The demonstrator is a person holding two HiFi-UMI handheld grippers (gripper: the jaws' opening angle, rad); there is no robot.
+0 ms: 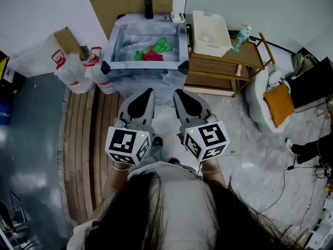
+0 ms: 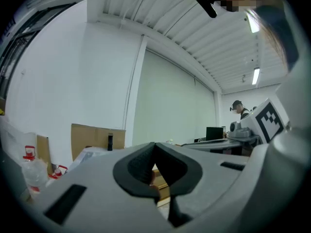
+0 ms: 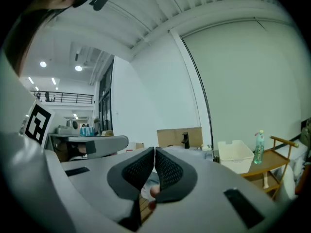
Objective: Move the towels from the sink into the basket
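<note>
A green towel (image 1: 162, 45) and a red towel (image 1: 152, 55) lie bunched together in the sink (image 1: 112, 47) at the top middle of the head view. The white basket (image 1: 210, 33) stands on a wooden shelf just right of the sink, and it also shows in the right gripper view (image 3: 234, 162). My left gripper (image 1: 148, 91) and right gripper (image 1: 178, 92) are side by side close to my body, well short of the sink, pointing toward it. Both are shut with nothing between the jaws, as the left gripper (image 2: 154, 144) and right gripper (image 3: 154, 149) show in their own views.
The wooden shelf (image 1: 229, 69) carries a plastic bottle (image 1: 241, 37). A black faucet (image 1: 149, 7) and cardboard (image 1: 125, 3) stand behind the sink. Plastic bags (image 1: 73, 71) sit left of it. A white chair with an orange cushion (image 1: 276, 104) is at the right, and cables lie on the floor.
</note>
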